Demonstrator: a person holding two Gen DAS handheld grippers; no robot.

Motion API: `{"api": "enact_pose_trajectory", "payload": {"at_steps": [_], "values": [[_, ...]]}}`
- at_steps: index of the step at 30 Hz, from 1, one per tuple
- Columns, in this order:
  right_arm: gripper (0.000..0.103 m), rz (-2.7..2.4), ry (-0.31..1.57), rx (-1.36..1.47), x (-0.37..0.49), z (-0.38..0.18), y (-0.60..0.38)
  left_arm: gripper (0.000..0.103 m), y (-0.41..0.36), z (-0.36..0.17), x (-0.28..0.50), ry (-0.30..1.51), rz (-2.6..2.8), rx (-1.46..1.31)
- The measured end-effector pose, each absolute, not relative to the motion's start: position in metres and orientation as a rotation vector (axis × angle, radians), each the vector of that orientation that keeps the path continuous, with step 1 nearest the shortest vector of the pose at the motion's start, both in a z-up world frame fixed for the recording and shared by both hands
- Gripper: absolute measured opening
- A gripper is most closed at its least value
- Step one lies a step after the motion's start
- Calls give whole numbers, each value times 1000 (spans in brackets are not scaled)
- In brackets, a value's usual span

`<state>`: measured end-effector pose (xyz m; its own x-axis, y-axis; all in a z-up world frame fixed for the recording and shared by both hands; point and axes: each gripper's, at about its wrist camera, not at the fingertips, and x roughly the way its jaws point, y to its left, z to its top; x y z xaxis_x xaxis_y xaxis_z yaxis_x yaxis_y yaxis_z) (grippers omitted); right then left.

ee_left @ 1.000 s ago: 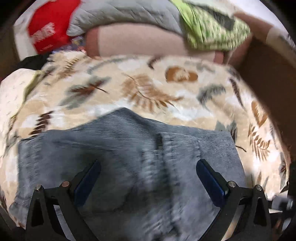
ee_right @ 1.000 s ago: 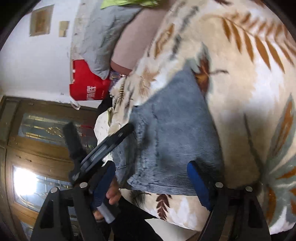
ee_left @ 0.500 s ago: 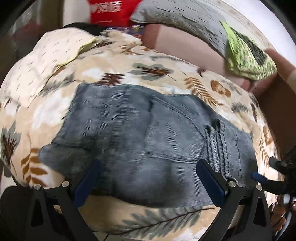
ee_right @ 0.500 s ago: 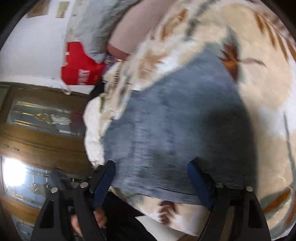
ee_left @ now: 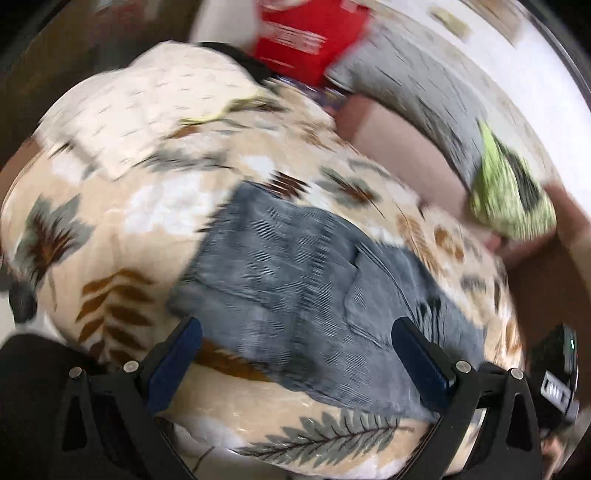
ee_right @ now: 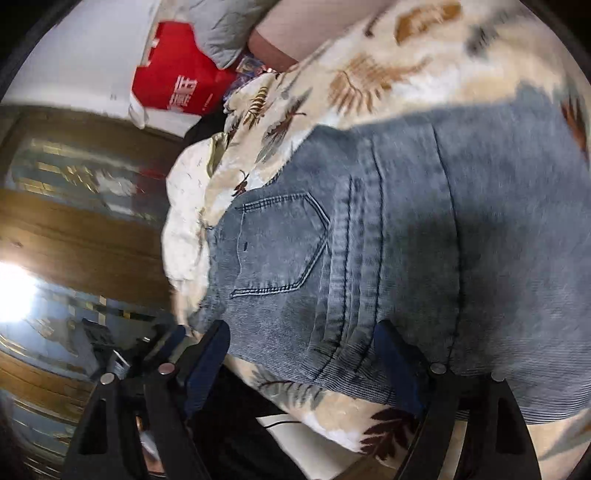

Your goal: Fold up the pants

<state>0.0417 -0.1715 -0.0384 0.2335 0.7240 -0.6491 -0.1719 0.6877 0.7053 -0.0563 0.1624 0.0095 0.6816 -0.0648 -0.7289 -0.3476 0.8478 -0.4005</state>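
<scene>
Folded grey-blue jeans (ee_left: pixel 306 291) lie flat on a leaf-patterned blanket (ee_left: pixel 122 221), back pocket up. In the right wrist view the jeans (ee_right: pixel 424 236) fill the middle, with the pocket (ee_right: pixel 277 243) on the left. My left gripper (ee_left: pixel 295 365) is open and empty, above the near edge of the jeans. My right gripper (ee_right: pixel 306 358) is open and empty, just over the jeans' near edge. Part of the right gripper shows at the right edge of the left wrist view (ee_left: pixel 554 369).
A red bag (ee_left: pixel 306 33), a grey quilt (ee_left: pixel 417 85), a pink cushion (ee_left: pixel 399 144) and a green patterned cloth (ee_left: pixel 509 192) lie beyond the blanket. A wooden door with glass (ee_right: pixel 66 236) stands to the left in the right wrist view.
Both grippers have drawn back from the jeans, open and empty throughout. The left view has swung, and the folded jeans now show whole on the blanket.
</scene>
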Motion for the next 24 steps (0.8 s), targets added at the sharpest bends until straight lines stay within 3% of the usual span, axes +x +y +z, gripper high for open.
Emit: {"api": "enact_pose_trajectory", "payload": {"at_steps": [4, 9, 14, 16, 24], "values": [[83, 697, 1143, 503, 48, -17, -140, 103, 192, -14, -56, 864, 174, -708], [83, 817, 1207, 644, 76, -26, -100, 103, 203, -35, -50, 910, 188, -779], [84, 735, 1463, 608, 105, -84, -57, 103, 209, -54, -41, 966, 200, -828], [88, 735, 1454, 624, 105, -78, -57, 102, 210, -57, -39, 972, 211, -819], [89, 746, 1390, 541, 96, -57, -51, 102, 198, -46, -34, 963, 235, -706]]}}
